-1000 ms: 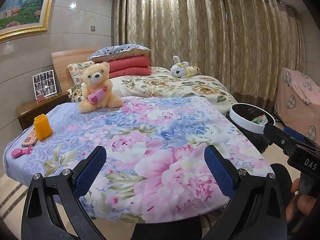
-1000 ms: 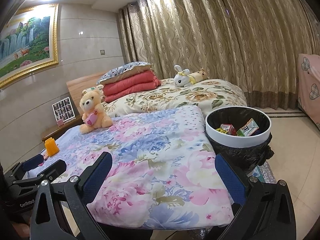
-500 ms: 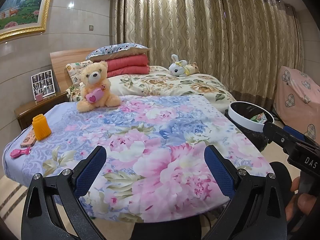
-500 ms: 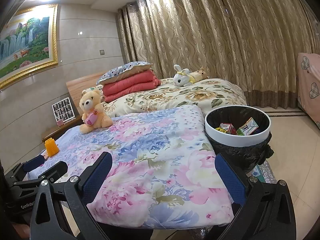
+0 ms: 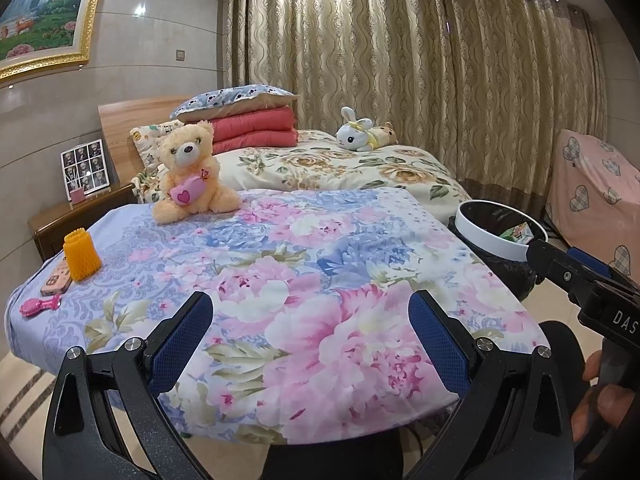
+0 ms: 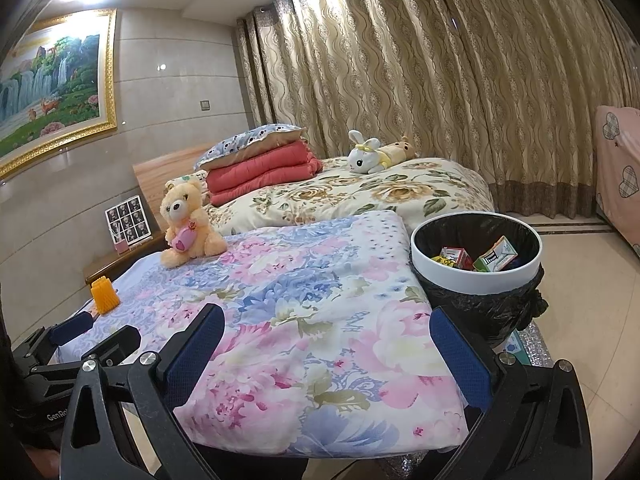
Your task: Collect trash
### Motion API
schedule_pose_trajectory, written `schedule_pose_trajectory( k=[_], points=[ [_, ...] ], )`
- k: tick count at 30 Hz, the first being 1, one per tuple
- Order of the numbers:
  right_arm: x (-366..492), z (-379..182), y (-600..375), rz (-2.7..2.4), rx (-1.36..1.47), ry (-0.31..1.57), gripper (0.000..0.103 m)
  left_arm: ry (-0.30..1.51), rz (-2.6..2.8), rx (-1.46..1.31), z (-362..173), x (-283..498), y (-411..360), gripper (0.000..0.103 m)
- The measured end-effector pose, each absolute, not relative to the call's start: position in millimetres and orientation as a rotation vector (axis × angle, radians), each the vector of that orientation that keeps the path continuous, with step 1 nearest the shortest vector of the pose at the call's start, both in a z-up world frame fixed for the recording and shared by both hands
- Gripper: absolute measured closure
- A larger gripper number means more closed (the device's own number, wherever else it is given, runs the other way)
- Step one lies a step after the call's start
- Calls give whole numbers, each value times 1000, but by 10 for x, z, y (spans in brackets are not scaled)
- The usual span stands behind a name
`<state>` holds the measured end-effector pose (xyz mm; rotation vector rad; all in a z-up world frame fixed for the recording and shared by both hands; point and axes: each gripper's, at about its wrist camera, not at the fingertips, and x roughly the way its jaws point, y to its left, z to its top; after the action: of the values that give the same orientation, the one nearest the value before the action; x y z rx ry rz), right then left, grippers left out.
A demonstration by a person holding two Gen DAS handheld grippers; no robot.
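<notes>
Trash sits in the bin just beside the table: small cartons, likely light, thin-walled, crushable; best pinched across flat sides. Left claw and right claw both spread wide, empty, above the near table edge. No loose trash visible on top.

The table is covered with a matt floral cloth, soft and a little wrinkled. The teddy bear on its far left is fuzzy plush. The orange cup on the near left looks like ribbed plastic. The trash bin on the right has a smooth white plastic rim and a crinkled glossy black bag; inside lie printed paper cartons. The floor is shiny tile. The curtains are patterned woven fabric.
</notes>
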<state>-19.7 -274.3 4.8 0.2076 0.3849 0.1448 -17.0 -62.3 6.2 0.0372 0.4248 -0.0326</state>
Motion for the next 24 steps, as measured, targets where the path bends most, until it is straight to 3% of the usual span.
schedule_pose_trajectory(
  k=[24],
  points=[
    [-201,49,-2743,145,210,385,0,431,-37,40,38,-157,-627,2]
  ],
)
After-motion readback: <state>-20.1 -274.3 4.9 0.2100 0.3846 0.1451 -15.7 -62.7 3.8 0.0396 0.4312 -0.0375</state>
